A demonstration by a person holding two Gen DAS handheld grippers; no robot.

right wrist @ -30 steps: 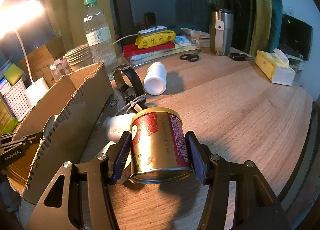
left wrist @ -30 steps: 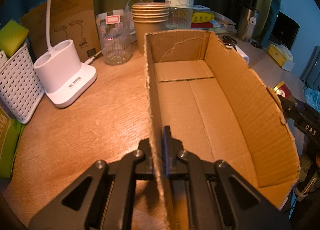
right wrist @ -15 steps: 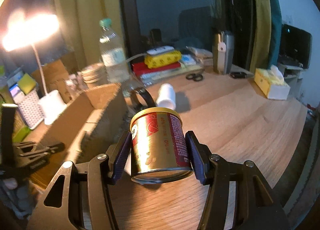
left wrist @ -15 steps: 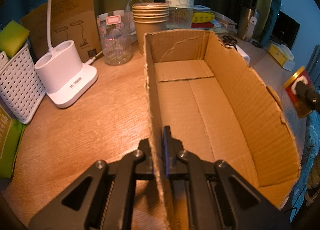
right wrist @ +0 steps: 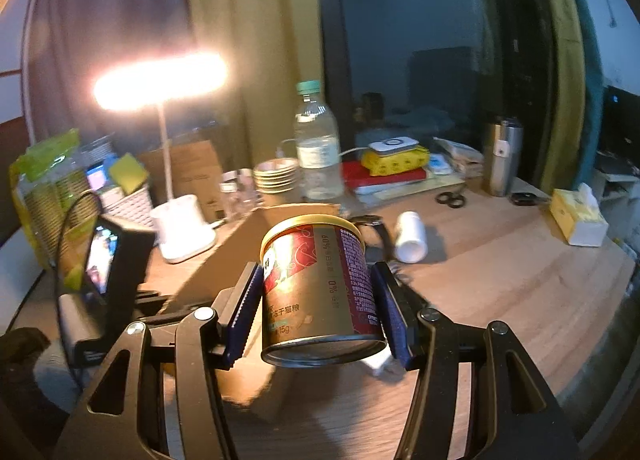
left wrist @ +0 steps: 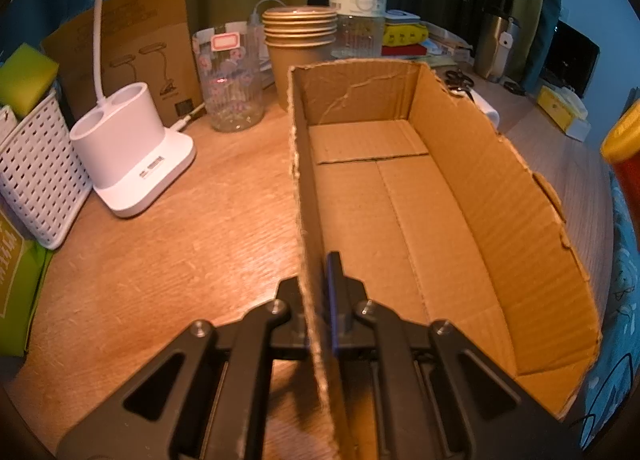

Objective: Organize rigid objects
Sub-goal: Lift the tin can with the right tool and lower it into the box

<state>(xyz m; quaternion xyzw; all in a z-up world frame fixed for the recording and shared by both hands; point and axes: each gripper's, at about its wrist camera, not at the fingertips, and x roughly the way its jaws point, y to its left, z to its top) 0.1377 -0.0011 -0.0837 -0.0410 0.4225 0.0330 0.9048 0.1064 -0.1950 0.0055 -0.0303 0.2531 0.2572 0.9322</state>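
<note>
Lifted well above the wooden desk point(right wrist: 500, 280) since a second ago, the red-and-gold cylindrical tin can point(right wrist: 318, 288) now hangs near the open brown cardboard box point(left wrist: 400, 196), clamped upright between the right gripper point(right wrist: 318, 308) and its blue pads point(right wrist: 242, 320). Over on the left, the left gripper point(left wrist: 320, 300) stays pinched shut on the box's near wall, one finger inside, one outside.

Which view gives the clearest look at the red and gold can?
The right wrist view. There the can sits centred and whole, clamped between the jaws of the right gripper, with its label legible. The left wrist view catches only a blurred sliver of it at the right edge, beyond the cardboard box.
</note>
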